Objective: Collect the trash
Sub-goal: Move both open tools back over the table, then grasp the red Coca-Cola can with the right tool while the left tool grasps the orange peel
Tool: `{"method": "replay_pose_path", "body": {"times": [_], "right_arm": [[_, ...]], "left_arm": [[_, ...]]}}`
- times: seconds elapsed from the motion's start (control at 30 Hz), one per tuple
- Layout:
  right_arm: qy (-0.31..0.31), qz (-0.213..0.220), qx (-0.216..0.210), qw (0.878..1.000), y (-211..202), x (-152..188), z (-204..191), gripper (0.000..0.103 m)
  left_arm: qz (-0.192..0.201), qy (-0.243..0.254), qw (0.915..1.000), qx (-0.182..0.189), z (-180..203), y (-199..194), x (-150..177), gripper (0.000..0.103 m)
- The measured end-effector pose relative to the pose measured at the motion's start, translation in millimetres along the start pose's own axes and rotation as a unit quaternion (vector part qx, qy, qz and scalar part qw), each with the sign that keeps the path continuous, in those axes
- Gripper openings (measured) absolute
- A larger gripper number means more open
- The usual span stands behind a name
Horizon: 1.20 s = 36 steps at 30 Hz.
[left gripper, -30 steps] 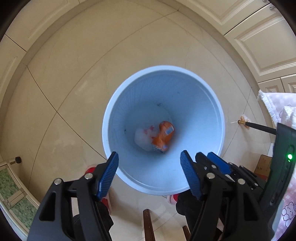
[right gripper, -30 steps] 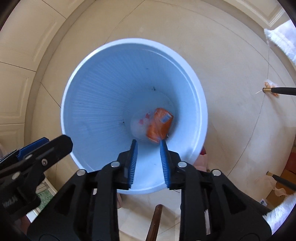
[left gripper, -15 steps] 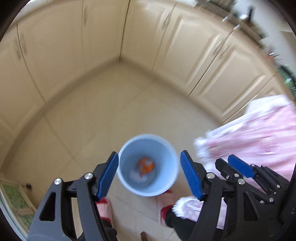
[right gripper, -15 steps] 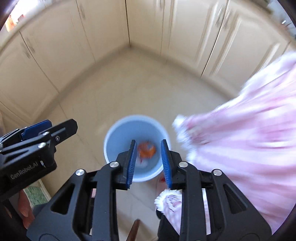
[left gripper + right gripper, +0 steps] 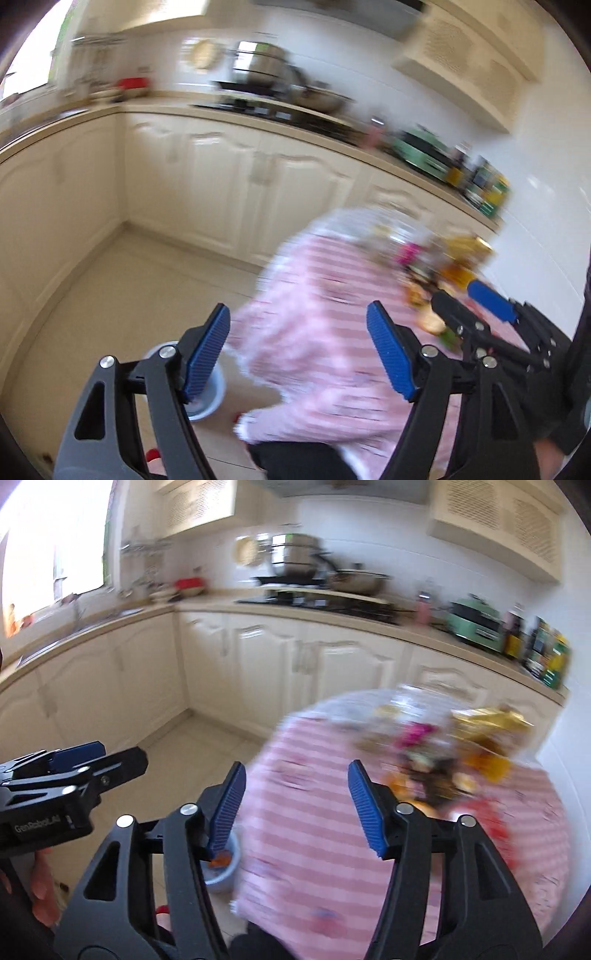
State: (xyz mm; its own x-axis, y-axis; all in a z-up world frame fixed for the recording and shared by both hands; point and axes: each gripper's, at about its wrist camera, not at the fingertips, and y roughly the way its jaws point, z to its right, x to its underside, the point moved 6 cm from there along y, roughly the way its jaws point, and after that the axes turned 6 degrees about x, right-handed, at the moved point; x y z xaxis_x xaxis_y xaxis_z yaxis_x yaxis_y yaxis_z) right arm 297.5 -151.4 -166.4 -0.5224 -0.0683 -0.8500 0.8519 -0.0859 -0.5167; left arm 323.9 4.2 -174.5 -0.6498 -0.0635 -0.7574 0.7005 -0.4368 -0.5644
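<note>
Closest to the cameras, the left gripper [image 5: 299, 354] has its blue ribbed pads spread wide and opening a bit more, with nothing between them, and the right gripper [image 5: 295, 808] is opening too, also empty. Each one shows up at the edge of the other's view, so both hands are up side by side. Just past the left pads, down on the beige tile floor [image 5: 122, 280], sits the round pale blue plastic bin [image 5: 225, 871], and there's a bit of orange wrapper [image 5: 221, 860] visible inside it, so at least one piece of trash looks collected. Beyond that is the round table with a pink striped cloth [image 5: 314, 812], and on its far side a blurry heap of leftover litter [image 5: 439, 764]: something gold and crinkly, pink, orange and dark bits, too smeared to name. That pile is probably what's left, so the job looks partly done, with the next grab likely over there. Furthest back run the cream kitchen cabinets [image 5: 266, 657] and a worktop with pots on it.
</note>
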Motion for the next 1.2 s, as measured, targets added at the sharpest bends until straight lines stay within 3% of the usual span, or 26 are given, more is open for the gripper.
{"method": "replay_pose_path", "body": {"times": [0.17, 0.23, 0.33, 0.4, 0.5, 0.63, 0.7, 0.83, 0.93, 1.03, 1.2], "right_arm": [[0.082, -0.030, 0.034, 0.996, -1, 22, 122, 0.067], [0.113, -0.050, 0.036, 0.992, 5, 33, 165, 0.068], [0.146, -0.087, 0.013, 0.985, 16, 50, 201, 0.068], [0.157, -0.123, -0.024, 0.980, 36, 62, 215, 0.069], [0.161, -0.153, -0.047, 0.974, 54, 72, 219, 0.069], [0.205, -0.172, -0.152, 0.952, 71, 73, 216, 0.069], [0.212, -0.187, -0.183, 0.942, 78, 72, 211, 0.069], [0.210, -0.222, -0.217, 0.927, 92, 80, 200, 0.069], [0.205, -0.220, -0.224, 0.927, 90, 78, 195, 0.068], [0.201, -0.223, -0.255, 0.919, 86, 78, 182, 0.043], [0.180, -0.190, -0.203, 0.944, 75, 72, 178, 0.039]], "left_arm": [[-0.051, 0.034, 0.9957, 0.070, 77, 24, 18, 0.075], [-0.065, 0.045, 0.9935, 0.081, 97, 36, 26, 0.075], [-0.083, 0.063, 0.9910, 0.084, 125, 53, 35, 0.075], [-0.092, 0.065, 0.9902, 0.082, 135, 64, 38, 0.075], [-0.104, 0.067, 0.9897, 0.072, 142, 77, 43, 0.075], [-0.110, 0.060, 0.9902, 0.061, 136, 83, 41, 0.075], [-0.115, 0.052, 0.9901, 0.061, 133, 85, 41, 0.075], [-0.119, 0.039, 0.9904, 0.059, 126, 88, 41, 0.075], [-0.120, 0.035, 0.9904, 0.059, 126, 91, 40, 0.075], [-0.123, 0.036, 0.9900, 0.059, 128, 96, 41, 0.075], [-0.130, 0.038, 0.9888, 0.062, 132, 107, 44, 0.075]]}}
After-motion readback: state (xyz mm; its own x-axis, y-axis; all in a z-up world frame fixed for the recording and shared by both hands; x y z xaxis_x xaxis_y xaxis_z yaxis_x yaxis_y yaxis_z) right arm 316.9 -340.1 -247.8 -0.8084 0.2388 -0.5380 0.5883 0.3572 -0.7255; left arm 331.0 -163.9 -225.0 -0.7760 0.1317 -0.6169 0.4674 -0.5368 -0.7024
